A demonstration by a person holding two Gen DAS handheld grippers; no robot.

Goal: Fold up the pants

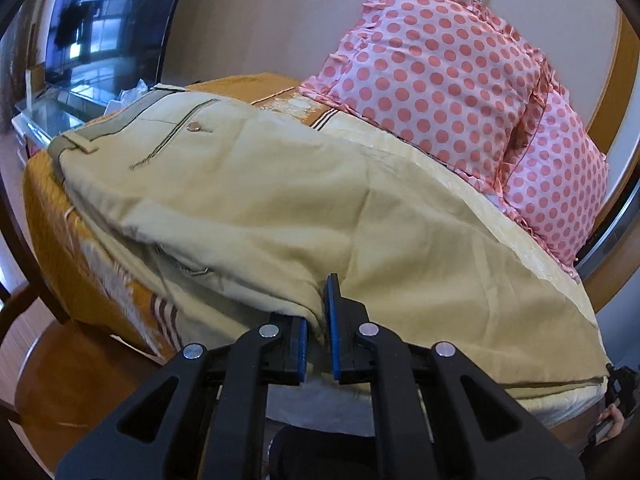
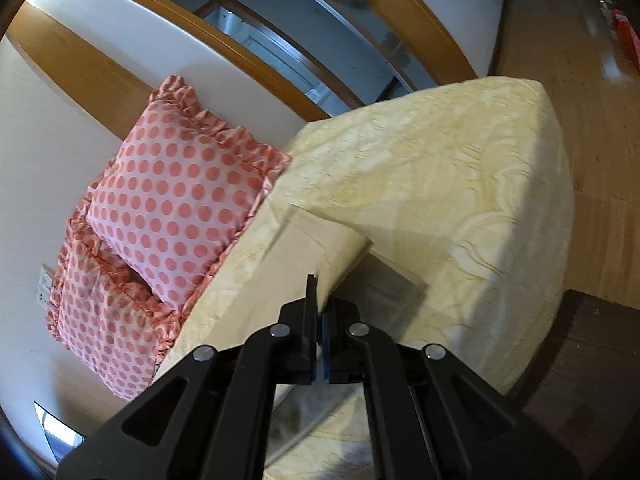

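Khaki trousers point(image 1: 248, 184) lie on the bed point(image 2: 460, 184), unfolded lengthwise; left tool point(image 1: 318, 324) clamps their near edge, right tool point(image 2: 319, 312) clamps a leg end.

Right gripper point(image 2: 318, 316) pinches the pants point(image 2: 340, 252) hem above the bed point(image 2: 500, 200).

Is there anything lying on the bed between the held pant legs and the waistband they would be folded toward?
Nothing visible does. Both the left gripper and the right gripper are already clamped on the pants, and the fabric up to the waistband is bare. The polka-dot pillows sit off to the side.
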